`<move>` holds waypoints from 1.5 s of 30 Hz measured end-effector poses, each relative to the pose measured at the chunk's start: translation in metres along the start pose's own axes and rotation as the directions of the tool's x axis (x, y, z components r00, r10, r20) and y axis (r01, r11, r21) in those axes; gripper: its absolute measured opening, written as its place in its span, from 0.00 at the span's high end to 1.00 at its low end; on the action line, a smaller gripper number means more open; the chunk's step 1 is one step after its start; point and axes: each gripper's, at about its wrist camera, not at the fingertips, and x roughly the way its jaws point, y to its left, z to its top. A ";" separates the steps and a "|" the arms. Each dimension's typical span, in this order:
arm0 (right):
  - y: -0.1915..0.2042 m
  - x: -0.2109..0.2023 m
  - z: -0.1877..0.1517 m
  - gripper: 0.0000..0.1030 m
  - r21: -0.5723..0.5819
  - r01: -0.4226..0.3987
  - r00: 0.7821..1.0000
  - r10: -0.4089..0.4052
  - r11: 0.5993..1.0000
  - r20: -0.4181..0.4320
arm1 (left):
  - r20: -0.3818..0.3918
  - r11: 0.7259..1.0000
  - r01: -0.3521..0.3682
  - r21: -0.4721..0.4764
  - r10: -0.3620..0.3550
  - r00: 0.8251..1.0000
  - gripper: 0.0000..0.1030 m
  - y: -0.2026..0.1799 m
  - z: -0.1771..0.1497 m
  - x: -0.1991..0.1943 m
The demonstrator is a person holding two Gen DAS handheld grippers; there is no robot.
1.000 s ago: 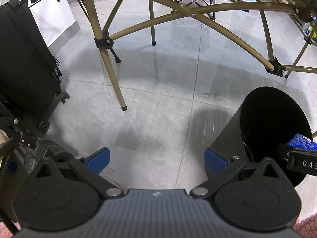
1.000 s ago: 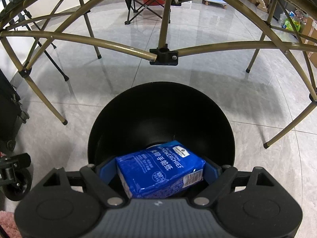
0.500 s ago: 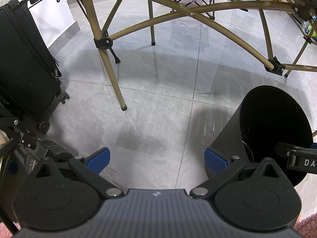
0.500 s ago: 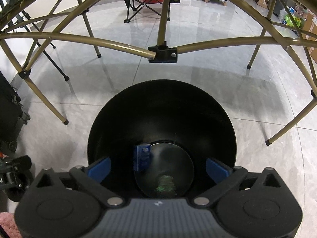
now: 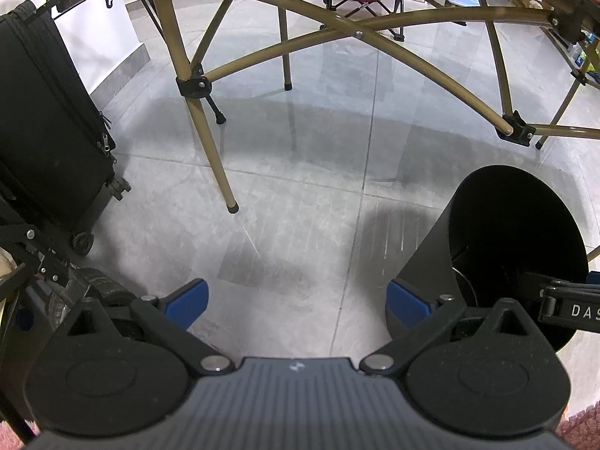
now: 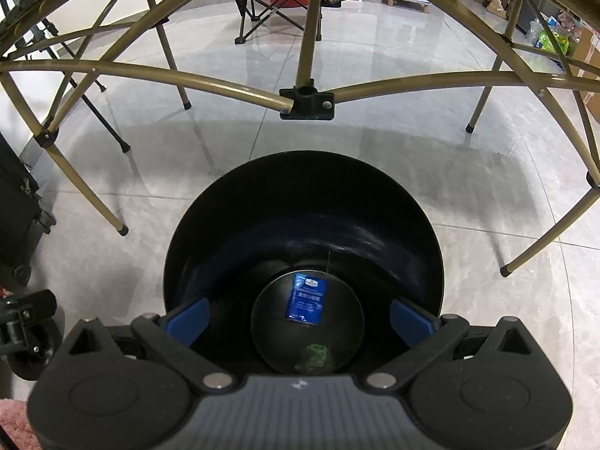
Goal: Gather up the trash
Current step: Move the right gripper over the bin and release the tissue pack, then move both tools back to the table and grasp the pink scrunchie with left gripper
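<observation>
At lower centre of the right wrist view, right gripper spread to its widest over the mouth of the black trash bin, blue pads apart at either side, nothing between them; jaws opened further within the last second and now at full spread. Deep inside the bin, at centre of its round floor, a blue tissue pack, lying flat and clear of both pads. Just below it, a faint greenish scrap, too dim to identify.

At lower centre of the left wrist view, left gripper also wide open and empty, above bare grey floor tile. At right of that frame, the same trash bin, its wall just behind the right-hand blue pad, whether touching not clear. Across the bin's mouth at far right, part of the right gripper.

Across the upper part of both frames, bronze folding table legs. At left edge of the left wrist view, a black suitcase, upright on its wheels.
</observation>
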 end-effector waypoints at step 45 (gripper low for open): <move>-0.096 -0.161 0.051 0.00 0.057 0.036 0.813 -0.062 0.998 0.579 | 0.415 0.993 0.106 0.044 -0.115 0.902 0.00 -0.089 0.081 -0.137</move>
